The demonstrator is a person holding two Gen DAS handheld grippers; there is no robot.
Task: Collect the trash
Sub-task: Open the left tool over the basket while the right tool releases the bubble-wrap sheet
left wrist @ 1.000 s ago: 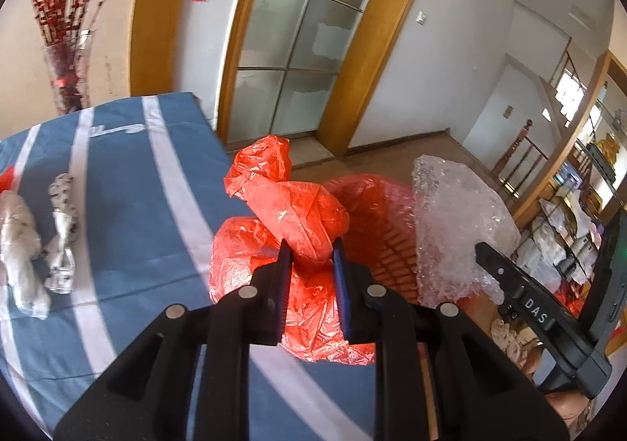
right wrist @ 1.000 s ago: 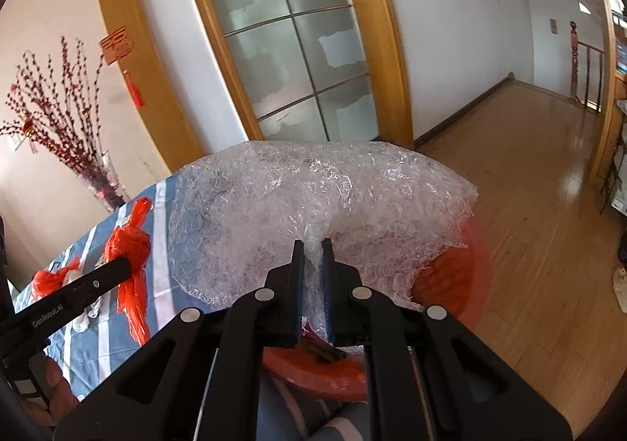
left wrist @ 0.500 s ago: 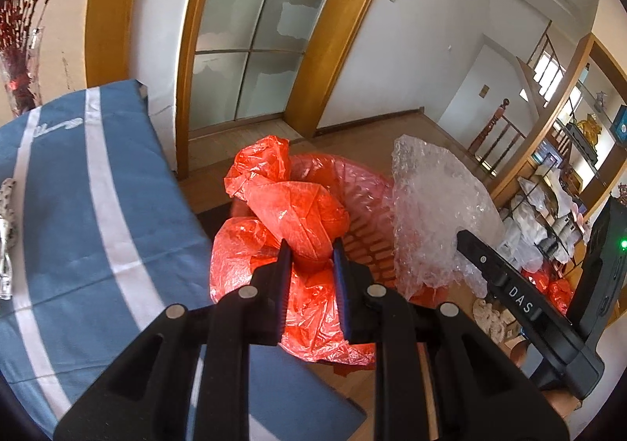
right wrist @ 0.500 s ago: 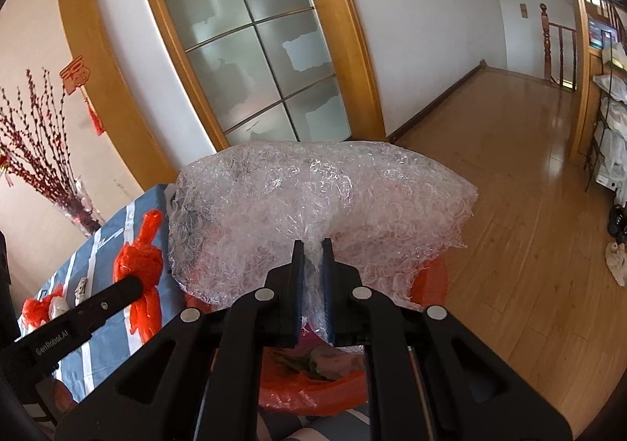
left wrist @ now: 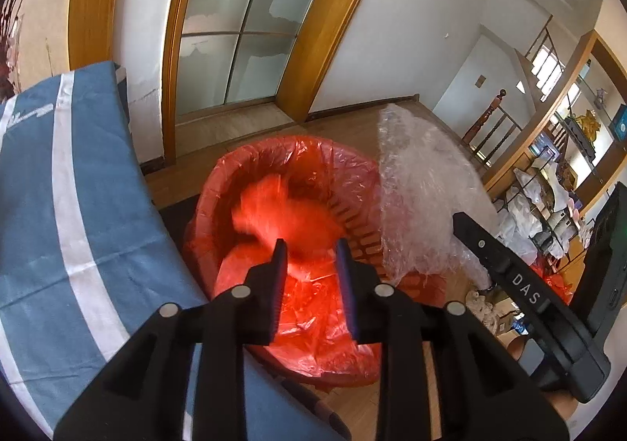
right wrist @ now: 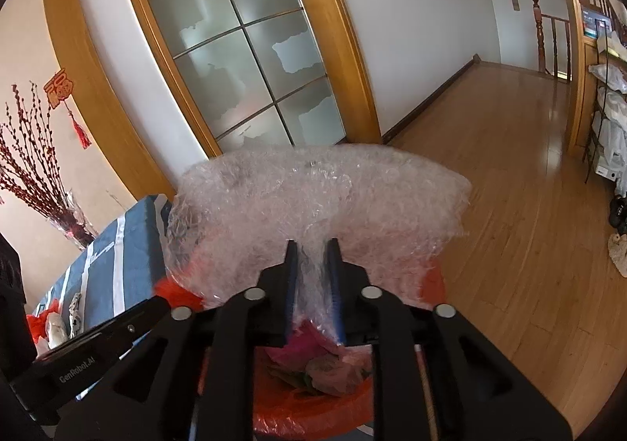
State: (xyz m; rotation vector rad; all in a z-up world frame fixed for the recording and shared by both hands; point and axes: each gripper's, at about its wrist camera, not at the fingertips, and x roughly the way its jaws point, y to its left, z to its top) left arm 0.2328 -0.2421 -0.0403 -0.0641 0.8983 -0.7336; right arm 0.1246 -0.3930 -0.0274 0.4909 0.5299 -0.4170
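Your left gripper (left wrist: 311, 264) has just let go: jaws now well apart, empty, and the red bag (left wrist: 290, 214) is dropping blurred into the lined bin (left wrist: 219, 182) beside the table (left wrist: 78, 206). One piece done. Your right gripper (right wrist: 311, 264) has eased slightly but still pinches the bubble wrap (right wrist: 313, 198), sheet standing up, long axis left-right, above the bin. Drop it next.

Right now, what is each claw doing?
Left claw: open, empty, above the red-lined bin.
Right claw: closed on the bubble wrap.
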